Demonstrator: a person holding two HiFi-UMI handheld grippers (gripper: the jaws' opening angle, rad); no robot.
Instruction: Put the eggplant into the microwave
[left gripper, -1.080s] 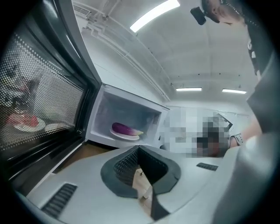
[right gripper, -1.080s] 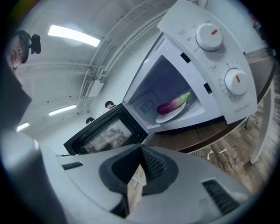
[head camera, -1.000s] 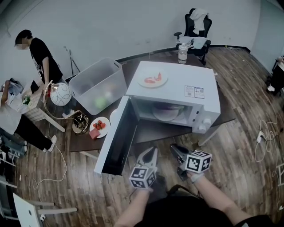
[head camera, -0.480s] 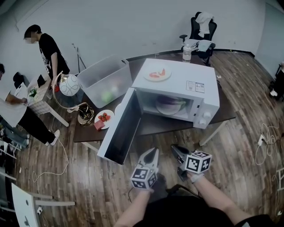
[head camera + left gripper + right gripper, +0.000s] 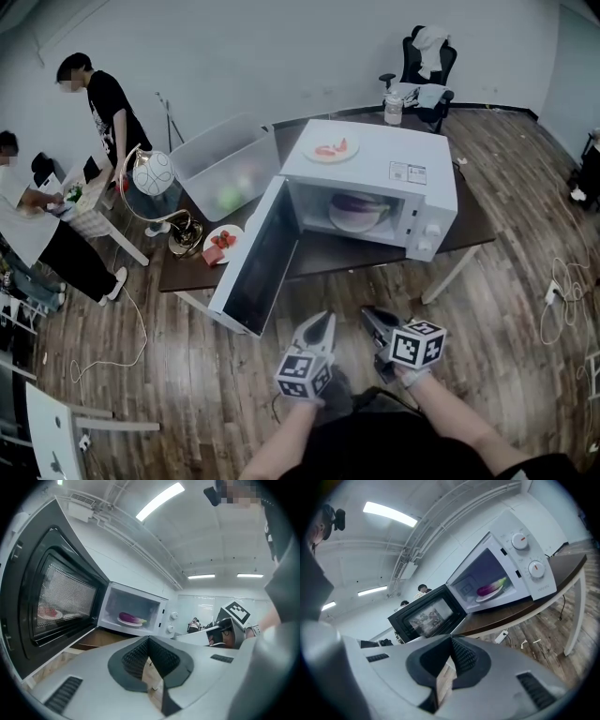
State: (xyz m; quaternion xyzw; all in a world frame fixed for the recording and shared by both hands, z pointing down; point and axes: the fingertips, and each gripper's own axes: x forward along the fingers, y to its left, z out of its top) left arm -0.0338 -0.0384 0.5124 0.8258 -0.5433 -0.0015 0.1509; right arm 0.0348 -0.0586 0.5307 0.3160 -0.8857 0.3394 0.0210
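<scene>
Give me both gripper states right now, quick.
Left gripper: closed, jaws together, holding nothing.
Right gripper: closed, jaws together, holding nothing.

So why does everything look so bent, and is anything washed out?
Head view: the wide lens bows the floor and the wall. Left gripper view: the ceiling light glares white; the microwave door bulges. Right gripper view: dark round border, yet the eggplant is clear.

Head camera looks down, hand-held cameras low, sharing the microwave.
</scene>
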